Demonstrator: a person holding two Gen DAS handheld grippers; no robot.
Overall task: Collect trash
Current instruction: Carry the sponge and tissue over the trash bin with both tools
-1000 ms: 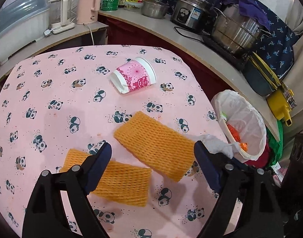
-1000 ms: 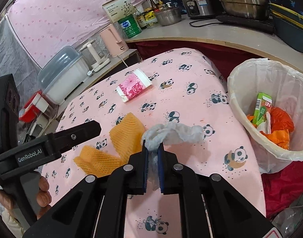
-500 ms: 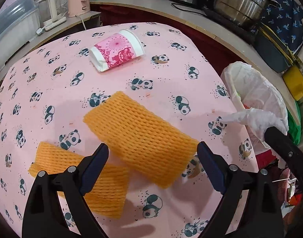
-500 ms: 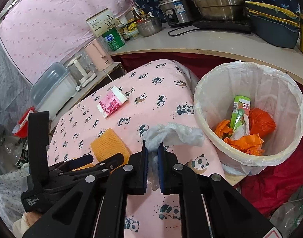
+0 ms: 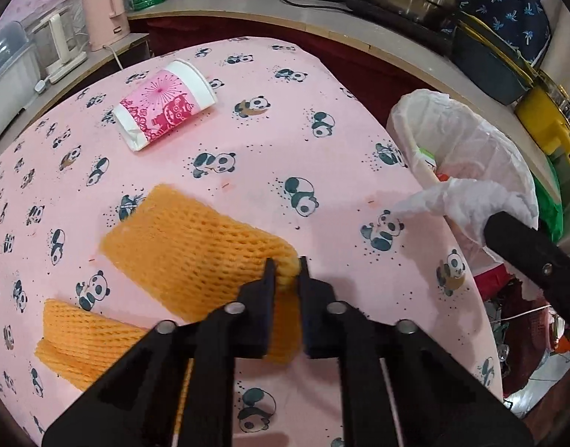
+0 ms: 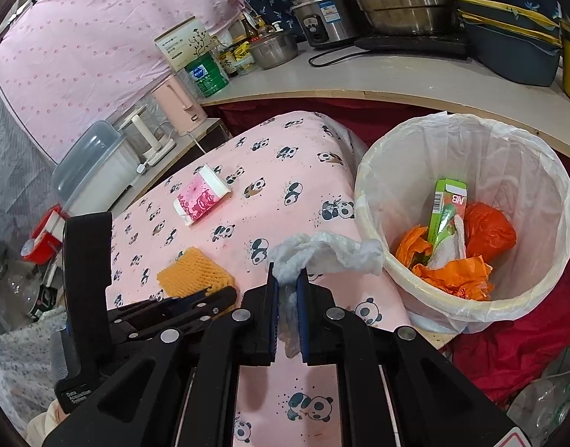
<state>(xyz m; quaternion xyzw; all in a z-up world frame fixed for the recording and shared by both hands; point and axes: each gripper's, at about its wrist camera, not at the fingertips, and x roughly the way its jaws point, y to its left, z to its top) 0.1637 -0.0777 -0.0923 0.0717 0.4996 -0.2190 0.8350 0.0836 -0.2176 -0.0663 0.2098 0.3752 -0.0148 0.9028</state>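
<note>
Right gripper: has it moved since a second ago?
Yes. The right gripper, shut on the white plastic wad, has moved toward the trash bin; in its view the bin sits closer and further left than before.

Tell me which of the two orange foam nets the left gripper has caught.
The larger orange foam net, nearer the pink paper cup: the left gripper is closing on its near corner. The smaller net lies untouched beside it, at the table's near-left edge.

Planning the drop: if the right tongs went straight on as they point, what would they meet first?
Probably the panda tablecloth, past the held white plastic wad; the lined trash bin sits right of that line, though depth is unclear.
</note>
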